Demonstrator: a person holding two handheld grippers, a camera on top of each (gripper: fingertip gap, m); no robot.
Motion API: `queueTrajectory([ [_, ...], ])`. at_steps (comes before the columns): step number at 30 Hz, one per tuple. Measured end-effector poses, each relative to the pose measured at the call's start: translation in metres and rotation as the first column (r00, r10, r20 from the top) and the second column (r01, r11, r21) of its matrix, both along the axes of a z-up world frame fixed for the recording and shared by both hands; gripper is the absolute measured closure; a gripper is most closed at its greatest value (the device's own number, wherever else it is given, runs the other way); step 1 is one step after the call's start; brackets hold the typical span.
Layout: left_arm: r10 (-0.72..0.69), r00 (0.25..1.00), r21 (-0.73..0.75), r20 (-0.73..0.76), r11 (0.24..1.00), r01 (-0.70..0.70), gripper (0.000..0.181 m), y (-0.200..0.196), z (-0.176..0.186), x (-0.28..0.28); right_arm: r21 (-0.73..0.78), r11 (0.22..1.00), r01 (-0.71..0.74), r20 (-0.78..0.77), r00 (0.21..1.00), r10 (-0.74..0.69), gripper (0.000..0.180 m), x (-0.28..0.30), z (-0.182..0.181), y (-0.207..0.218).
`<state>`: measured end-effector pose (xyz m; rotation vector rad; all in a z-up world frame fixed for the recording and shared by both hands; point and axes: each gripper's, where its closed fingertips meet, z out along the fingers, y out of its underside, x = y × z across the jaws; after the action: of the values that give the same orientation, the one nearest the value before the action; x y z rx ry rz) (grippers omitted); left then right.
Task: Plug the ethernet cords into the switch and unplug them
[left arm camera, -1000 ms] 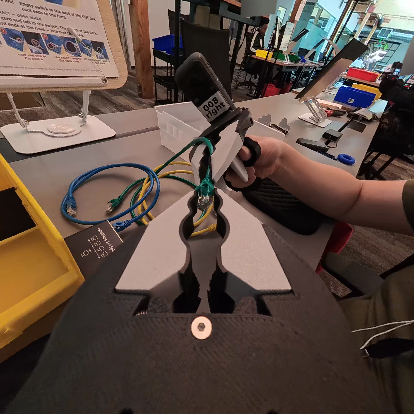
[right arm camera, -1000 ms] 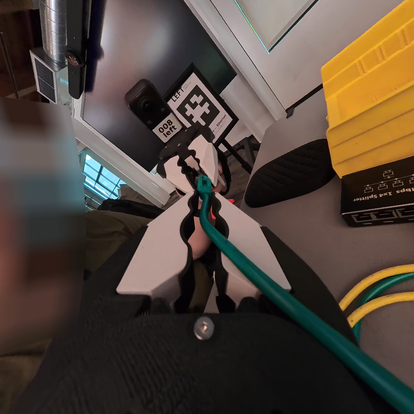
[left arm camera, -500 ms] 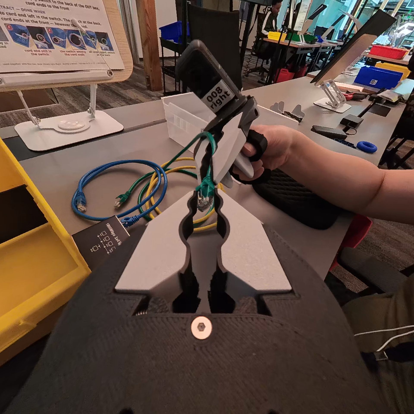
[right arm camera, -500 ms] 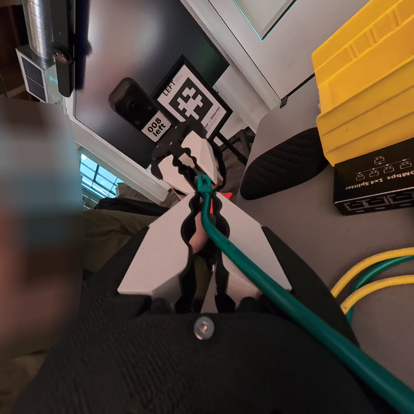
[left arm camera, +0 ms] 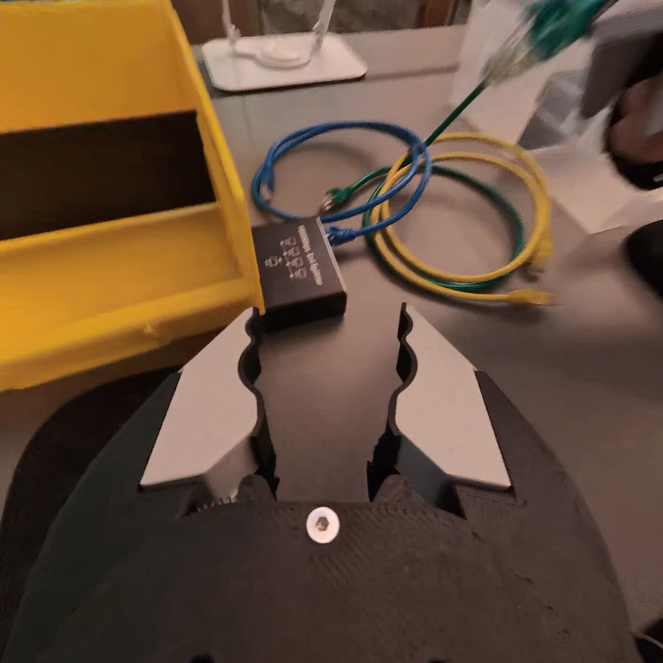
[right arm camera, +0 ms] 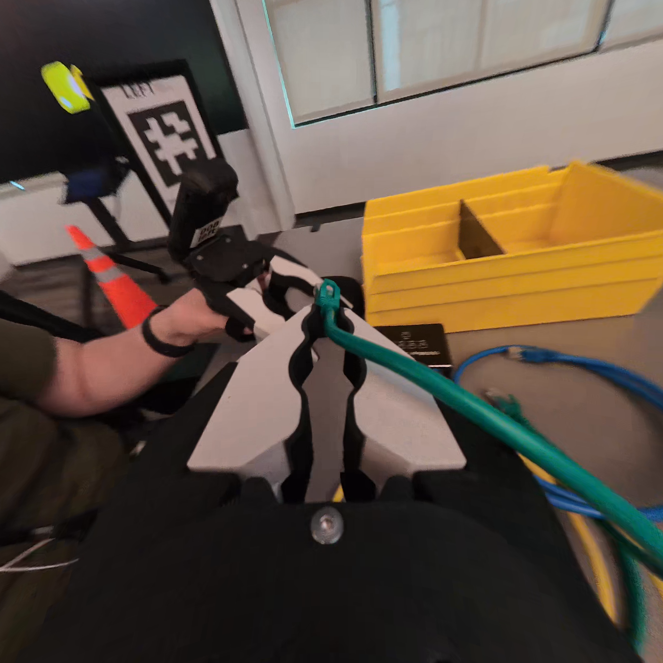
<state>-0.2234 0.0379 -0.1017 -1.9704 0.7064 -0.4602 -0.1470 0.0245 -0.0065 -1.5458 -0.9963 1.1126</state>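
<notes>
The black switch [left arm camera: 301, 265] lies on the grey table against the yellow bin [left arm camera: 107, 272]. My left gripper [left arm camera: 329, 310] is open and empty, its fingertips just short of the switch. My right gripper [right arm camera: 327, 317] is shut on the green cord [right arm camera: 430, 380] just behind its plug [right arm camera: 326, 294], held above the table. That plug shows blurred at the top right of the left wrist view [left arm camera: 538, 32]. The switch [right arm camera: 416, 344] lies just beyond my right fingers. A blue plug [left arm camera: 339, 233] touches the switch's far end; I cannot tell if it is plugged in.
Blue [left arm camera: 344, 129], yellow [left arm camera: 462, 276] and green cord loops lie tangled right of the switch, with a loose green plug [left arm camera: 335, 197]. A white stand base [left arm camera: 283, 61] is behind. The left gripper [right arm camera: 283, 290], the divided yellow bin [right arm camera: 502, 272] and an orange cone [right arm camera: 111, 283] show in the right wrist view.
My left gripper let go of the green plug, opened wide and swung down to face the switch. My right gripper kept the green cord and turned toward the table.
</notes>
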Motion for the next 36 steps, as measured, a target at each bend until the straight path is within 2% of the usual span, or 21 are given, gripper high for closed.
queueTrajectory([
  [3,0.126,0.991,-0.017,-0.034,0.992,-0.127,0.093,0.015,-0.022,-0.007,0.156,0.986,0.063,0.036,0.997,-0.069,0.17,0.002,0.006,0.003],
  [6,0.205,0.977,-0.019,-0.062,0.978,-0.207,0.085,0.025,-0.03,-0.007,0.197,0.977,0.079,0.075,0.993,-0.096,0.17,0.002,0.003,0.004],
  [9,0.203,0.968,0.11,-0.149,0.976,-0.188,0.097,0.025,-0.022,0.005,0.213,0.974,0.082,0.1,0.989,-0.105,0.17,0.001,0.0,0.006],
  [12,0.15,0.975,0.219,-0.161,0.969,-0.113,0.111,0.017,-0.008,0.03,0.228,0.97,0.088,0.107,0.988,-0.114,0.171,0.003,0.0,0.007],
  [14,0.138,0.978,0.264,-0.158,0.96,-0.093,0.111,0.016,0.002,0.041,0.238,0.966,0.097,0.103,0.987,-0.125,0.171,0.006,0.002,0.009],
  [17,0.129,0.974,0.201,-0.187,0.975,-0.091,0.092,0.027,-0.005,0.048,0.245,0.963,0.109,0.092,0.987,-0.135,0.171,0.009,0.007,0.01],
  [20,0.131,0.973,0.08,-0.189,0.99,-0.118,0.086,0.043,-0.021,0.047,0.25,0.962,0.112,0.093,0.986,-0.139,0.171,0.011,0.01,0.01],
  [23,0.146,0.961,0.007,-0.234,0.989,-0.149,0.098,0.053,-0.035,0.043,0.258,0.96,0.11,0.101,0.985,-0.14,0.171,0.011,0.011,0.009],
  [29,0.193,0.938,0.046,-0.288,0.981,-0.187,0.096,0.059,-0.039,0.042,0.264,0.959,0.105,0.101,0.986,-0.136,0.171,0.011,0.014,0.008],
  [32,0.178,0.927,0.072,-0.331,0.984,-0.163,0.105,0.055,-0.041,0.043,0.26,0.959,0.111,0.086,0.987,-0.138,0.172,0.014,0.019,0.008],
  [36,0.132,0.952,0.049,-0.276,0.991,-0.123,0.117,0.042,-0.036,0.053,0.272,0.954,0.123,0.076,0.986,-0.149,0.174,0.018,0.026,0.009],
])
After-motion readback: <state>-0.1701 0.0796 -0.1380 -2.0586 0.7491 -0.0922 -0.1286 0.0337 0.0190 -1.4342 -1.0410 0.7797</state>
